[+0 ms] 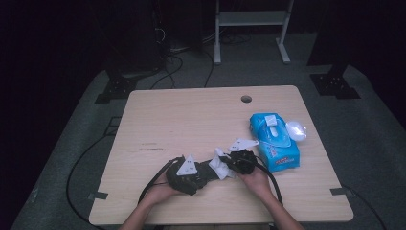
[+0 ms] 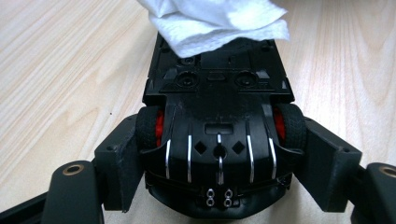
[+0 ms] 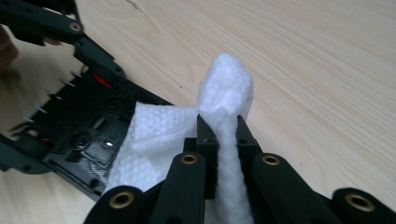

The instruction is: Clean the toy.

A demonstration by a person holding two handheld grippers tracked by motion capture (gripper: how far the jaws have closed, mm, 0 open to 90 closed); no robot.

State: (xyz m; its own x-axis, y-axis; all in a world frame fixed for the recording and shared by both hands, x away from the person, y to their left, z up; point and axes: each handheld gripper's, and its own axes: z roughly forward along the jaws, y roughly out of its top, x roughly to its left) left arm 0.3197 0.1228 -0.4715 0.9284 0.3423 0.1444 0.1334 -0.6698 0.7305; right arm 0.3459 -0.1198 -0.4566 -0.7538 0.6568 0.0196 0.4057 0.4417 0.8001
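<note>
A black toy car [image 2: 217, 121] with red wheel hubs lies belly up between the jaws of my left gripper [image 2: 219, 163], which is shut on its sides at the wheels. My right gripper [image 3: 223, 133] is shut on a bunched white wipe [image 3: 226, 88]. The wipe's loose part rests on the car's underside [image 3: 88, 130]. In the high view both grippers meet near the table's front edge, the left gripper [image 1: 203, 173] and the right gripper [image 1: 231, 165] pointing at each other with the wipe [image 1: 220, 165] between them. A person's hands hold both.
A blue pack of wet wipes [image 1: 274, 141] lies at the right of the wooden table [image 1: 182, 115], with a white crumpled piece [image 1: 296, 130] beside it. A cable hole [image 1: 246, 99] is at the far edge. Black cables trail off the front left.
</note>
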